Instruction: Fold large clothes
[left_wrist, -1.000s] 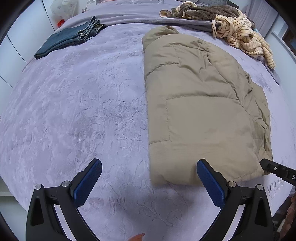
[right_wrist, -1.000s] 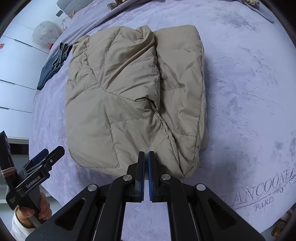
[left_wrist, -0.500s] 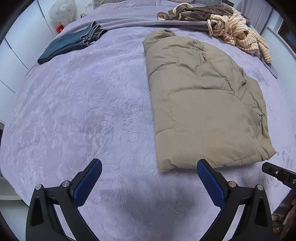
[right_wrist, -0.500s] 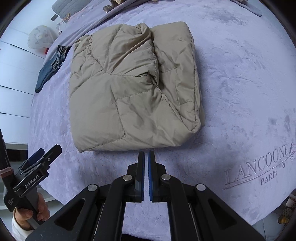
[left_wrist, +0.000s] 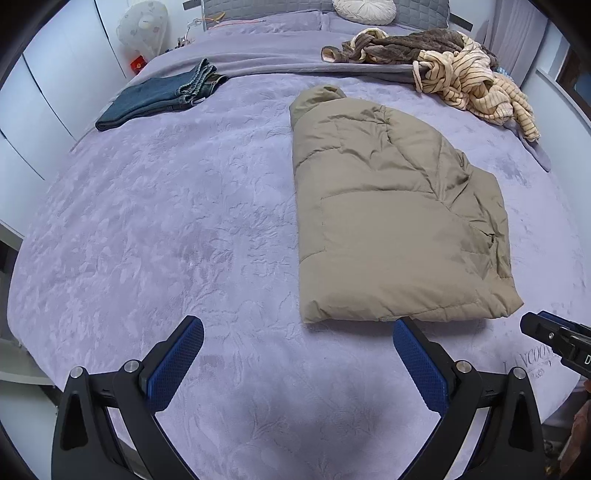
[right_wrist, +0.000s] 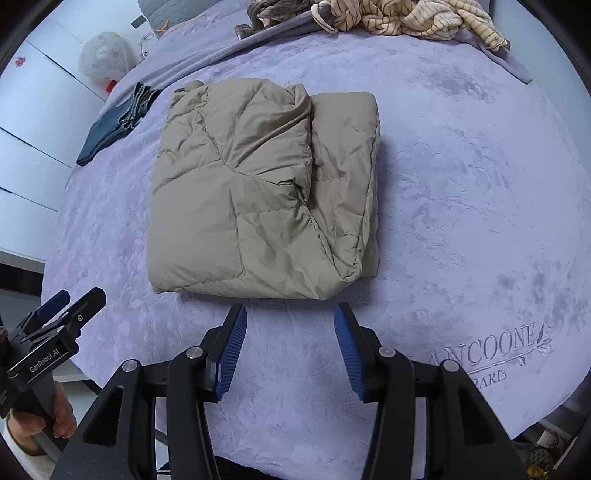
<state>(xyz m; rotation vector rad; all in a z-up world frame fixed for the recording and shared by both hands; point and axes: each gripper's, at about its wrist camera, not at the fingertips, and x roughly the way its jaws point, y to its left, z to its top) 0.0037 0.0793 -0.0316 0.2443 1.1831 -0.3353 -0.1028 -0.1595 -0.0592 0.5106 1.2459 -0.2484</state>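
1. My left gripper (left_wrist: 297, 356) hangs above the bed (left_wrist: 147, 221) with its fingers spread wide and nothing between them.
2. My right gripper (right_wrist: 290, 345) has its jaws opening (they stand about half apart), empty, above bare blanket.
3. The tan puffer jacket (right_wrist: 258, 199) lies folded into a thick rectangle on the lilac blanket, its near edge just beyond my right fingertips and touching neither gripper.
4. Folded jeans (left_wrist: 159, 96) lie far off at the left side.
5. A heap of striped and brown clothes (left_wrist: 461, 74) sits near the pillows.
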